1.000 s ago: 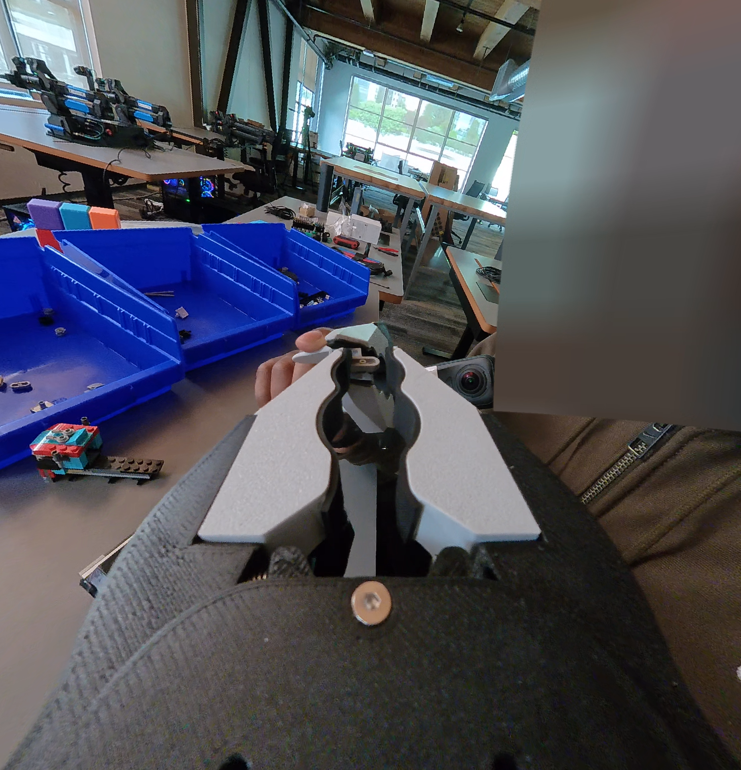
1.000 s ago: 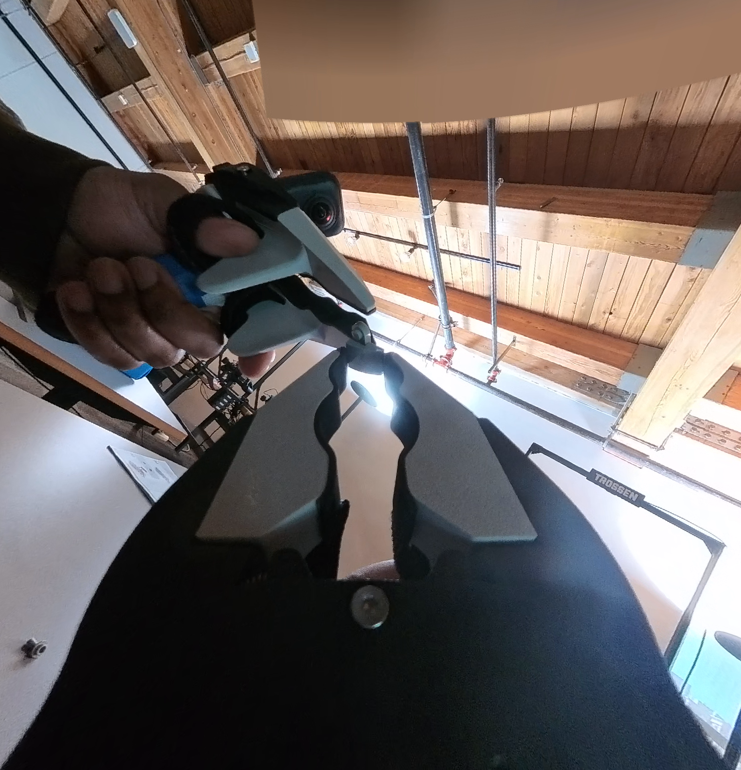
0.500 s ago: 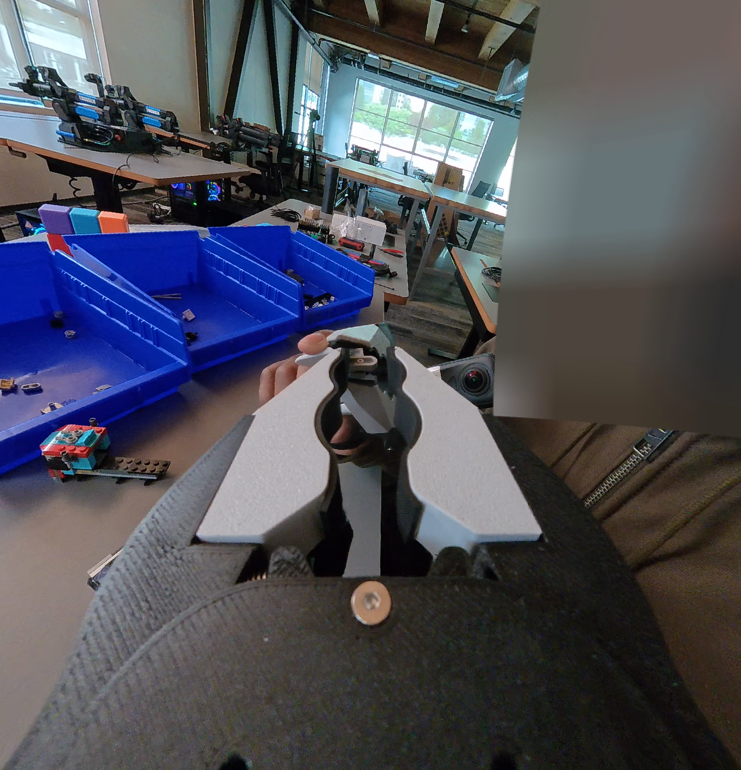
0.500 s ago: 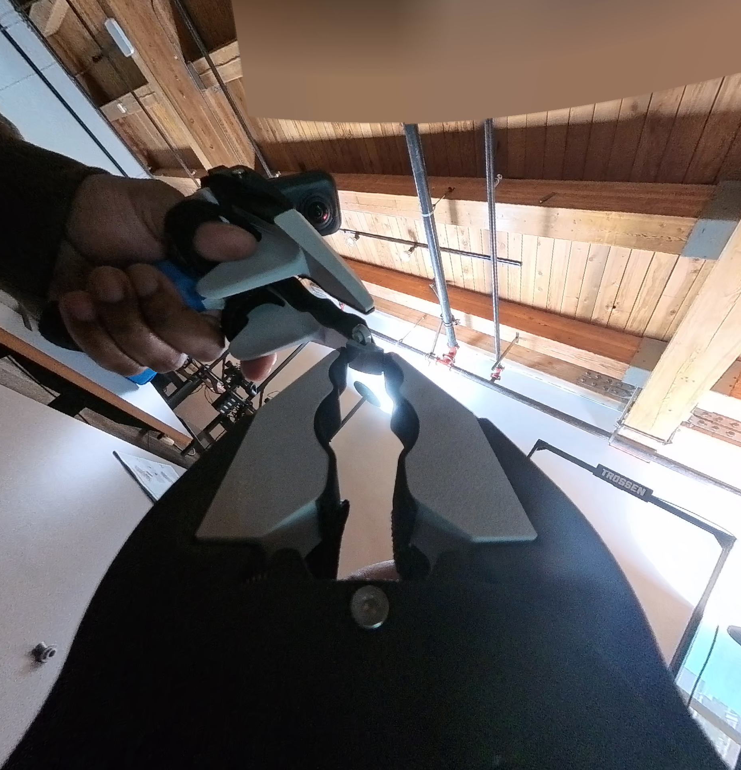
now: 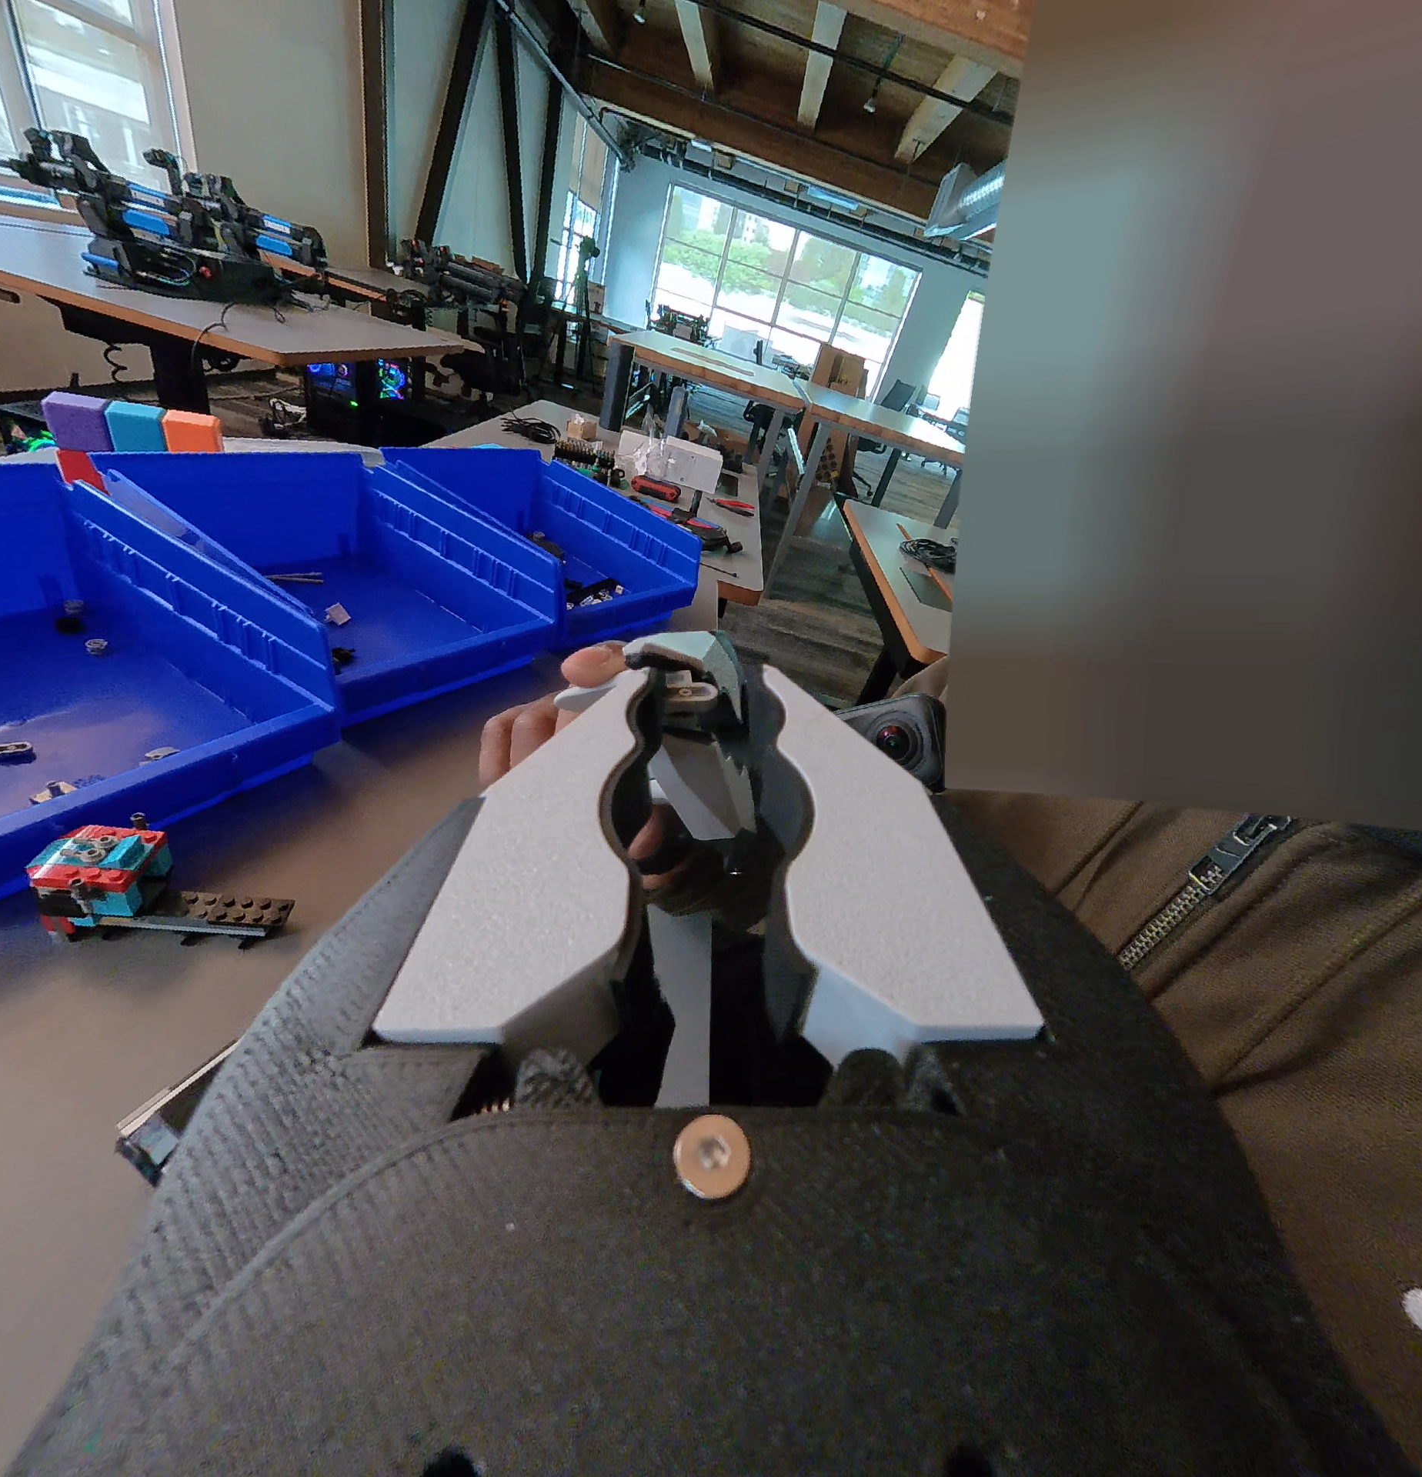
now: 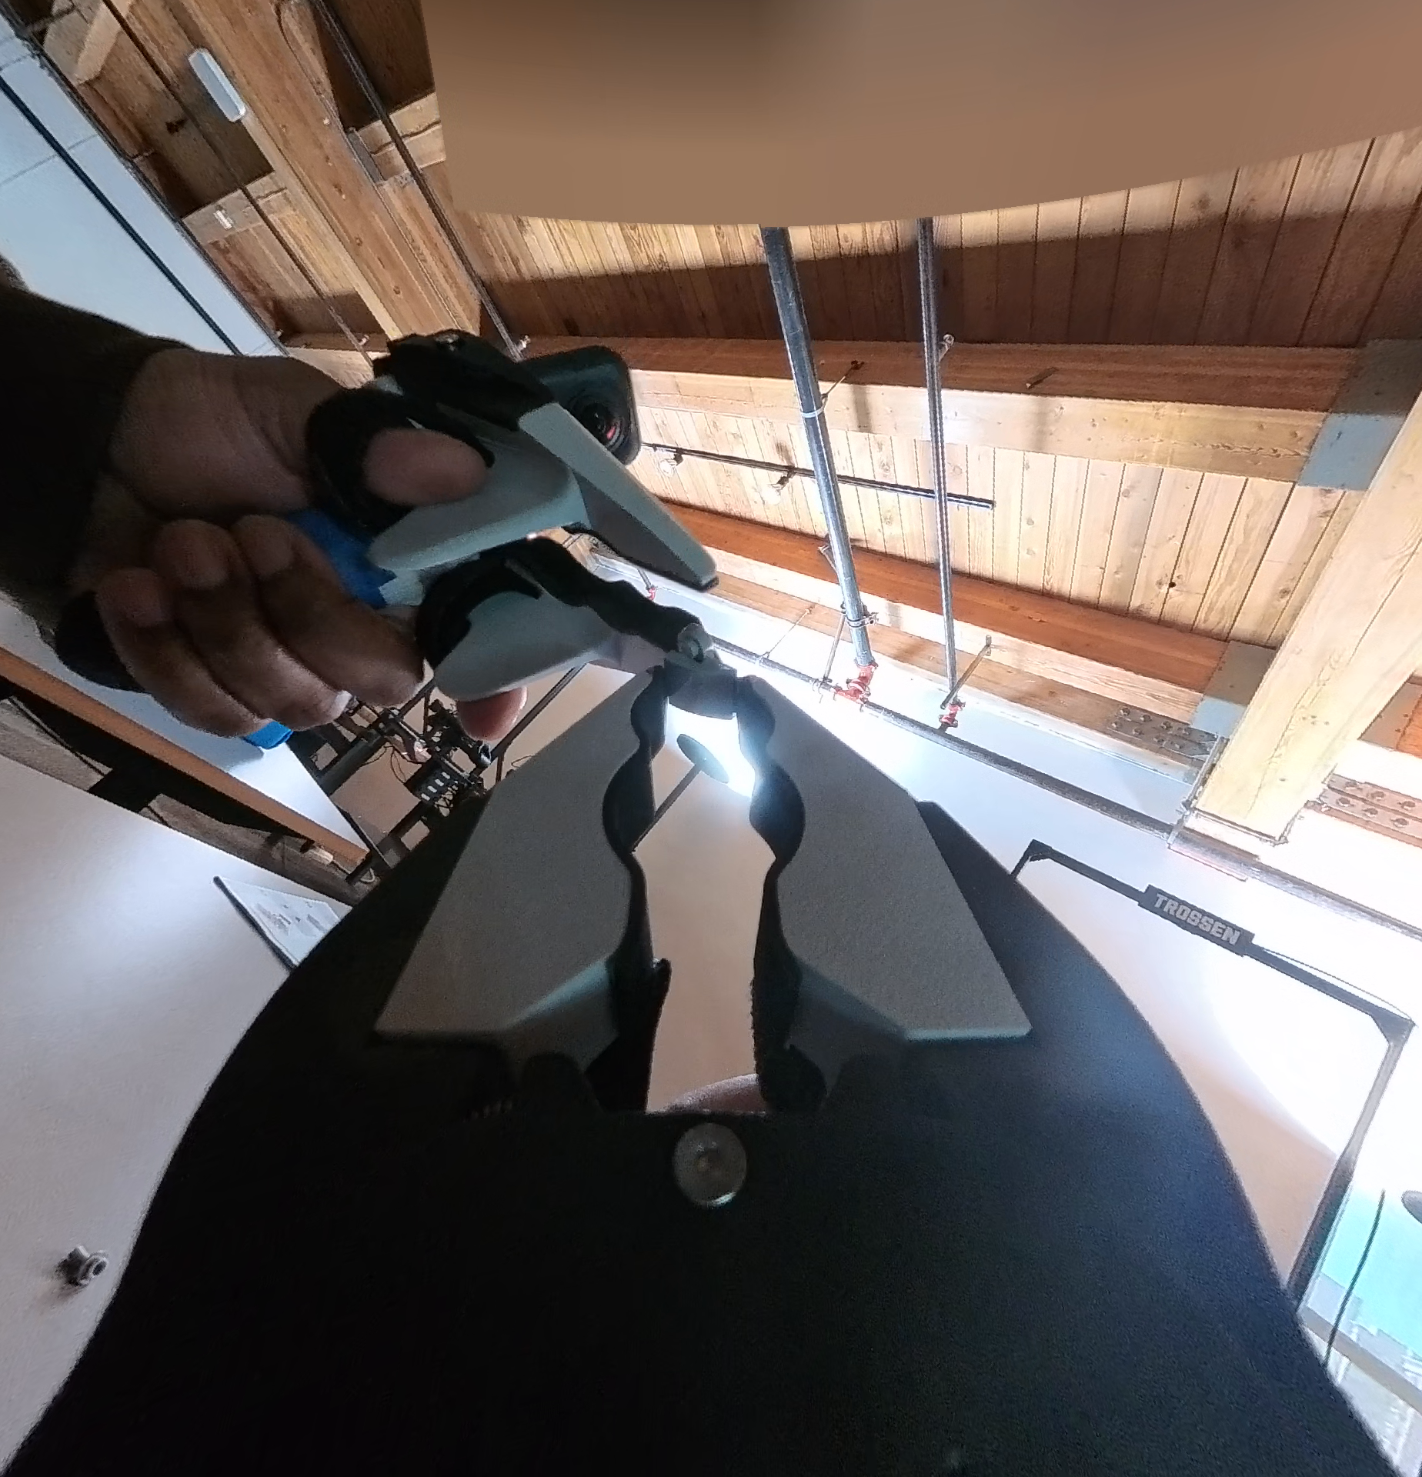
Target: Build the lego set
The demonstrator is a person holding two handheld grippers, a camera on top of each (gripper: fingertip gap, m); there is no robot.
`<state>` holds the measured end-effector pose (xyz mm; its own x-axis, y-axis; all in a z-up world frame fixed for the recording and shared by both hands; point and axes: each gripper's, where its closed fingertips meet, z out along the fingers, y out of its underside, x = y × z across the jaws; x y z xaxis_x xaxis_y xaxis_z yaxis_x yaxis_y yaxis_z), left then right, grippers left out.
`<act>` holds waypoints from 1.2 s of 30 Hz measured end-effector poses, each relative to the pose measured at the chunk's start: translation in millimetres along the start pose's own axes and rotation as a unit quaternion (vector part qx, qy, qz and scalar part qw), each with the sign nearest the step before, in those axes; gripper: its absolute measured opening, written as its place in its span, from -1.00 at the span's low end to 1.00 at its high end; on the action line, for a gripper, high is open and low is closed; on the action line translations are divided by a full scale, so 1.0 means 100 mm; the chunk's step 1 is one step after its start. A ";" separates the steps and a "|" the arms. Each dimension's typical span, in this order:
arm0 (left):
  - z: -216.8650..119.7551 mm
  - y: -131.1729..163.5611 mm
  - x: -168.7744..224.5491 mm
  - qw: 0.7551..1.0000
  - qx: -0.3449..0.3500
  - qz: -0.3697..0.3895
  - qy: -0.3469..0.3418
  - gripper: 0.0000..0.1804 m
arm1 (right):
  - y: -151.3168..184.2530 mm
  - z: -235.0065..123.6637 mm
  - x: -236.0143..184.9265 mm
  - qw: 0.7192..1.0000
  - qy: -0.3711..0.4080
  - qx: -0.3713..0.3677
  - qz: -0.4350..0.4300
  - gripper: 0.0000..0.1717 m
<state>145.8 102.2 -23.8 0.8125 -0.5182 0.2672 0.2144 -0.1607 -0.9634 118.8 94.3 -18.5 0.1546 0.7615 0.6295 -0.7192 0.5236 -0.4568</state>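
In the left wrist view almost nothing has changed over the last second: the frame has only drifted a little, and my left gripper still sits nose to nose with my right gripper, lifted off the tabletop. My left fingers stand spread, one on each side of the right gripper's tips. Between them lies a small pale link piece with a hole, close against the left one, though I cannot tell from here whether either pad presses it. My right hand shows just behind. The blue bins with their few loose bits and the small brick model sit well off to the left on the tabletop, untouched. The right wrist view, tilted up at the wooden ceiling, is just as steady. My right gripper keeps its fingers pinched on the small grey piece right at their tips. My left hand brings the left gripper in from the upper left. Its lower finger touches the round end of the piece, while its upper finger stands clear of it with ceiling showing between. A lone small nut lies far off on the tabletop.
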 end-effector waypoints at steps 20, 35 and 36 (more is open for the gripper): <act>0.02 -0.03 -0.01 0.998 0.032 -0.050 0.026 -0.75 | 0.00 -0.01 0.03 1.000 0.005 0.001 0.008 -0.79; 0.04 -0.05 0.00 0.997 0.042 -0.054 0.026 -0.75 | 0.01 -0.01 0.05 1.000 0.011 0.002 0.014 -0.79; 0.05 -0.05 0.00 0.997 0.042 -0.055 0.026 -0.75 | 0.01 -0.01 0.05 1.000 0.010 0.002 0.014 -0.79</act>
<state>147.1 106.8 -19.2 0.7527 -0.5443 0.3704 0.3480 -0.1487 -0.9256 119.5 99.5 -16.3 0.1486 0.7836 0.6032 -0.7259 0.5007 -0.4715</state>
